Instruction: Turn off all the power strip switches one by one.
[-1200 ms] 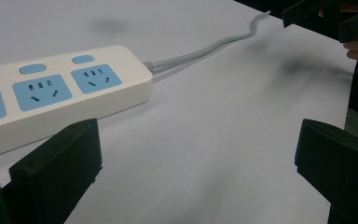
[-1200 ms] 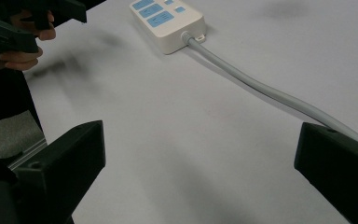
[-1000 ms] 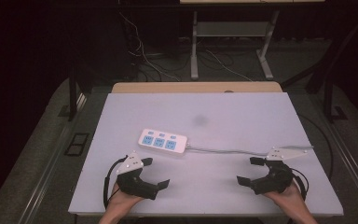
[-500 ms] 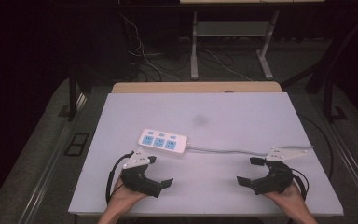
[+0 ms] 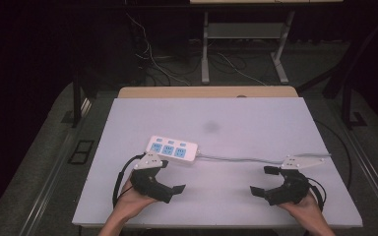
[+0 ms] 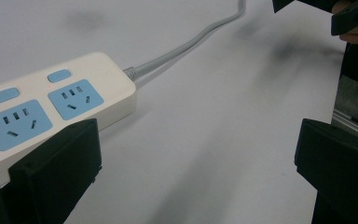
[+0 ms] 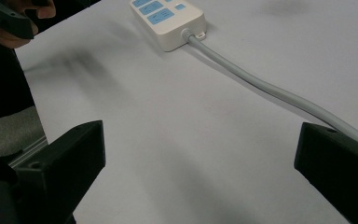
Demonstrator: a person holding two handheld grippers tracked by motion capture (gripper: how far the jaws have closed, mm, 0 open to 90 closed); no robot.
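White power strip (image 5: 172, 149) with blue sockets lying flat near the middle-left of the white table (image 5: 256, 118), grey cable (image 5: 241, 158) running right. Left gripper (image 5: 173, 177) just beside it, jaws wide apart, holding nothing. Right gripper (image 5: 266, 181) well apart, near the cable, equally wide open and empty.

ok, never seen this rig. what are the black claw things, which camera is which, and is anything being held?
No robot arm: a person holds a pair of two-jaw tongs in each hand, the left tongs and the right tongs. One picture comes from a fixed camera above the table, looking down. The other two come from cameras riding on each pair of tongs, looking along their black jaws. On the table lies a white power strip with blue sockets and a grey cable. Both tongs are open and hold nothing.
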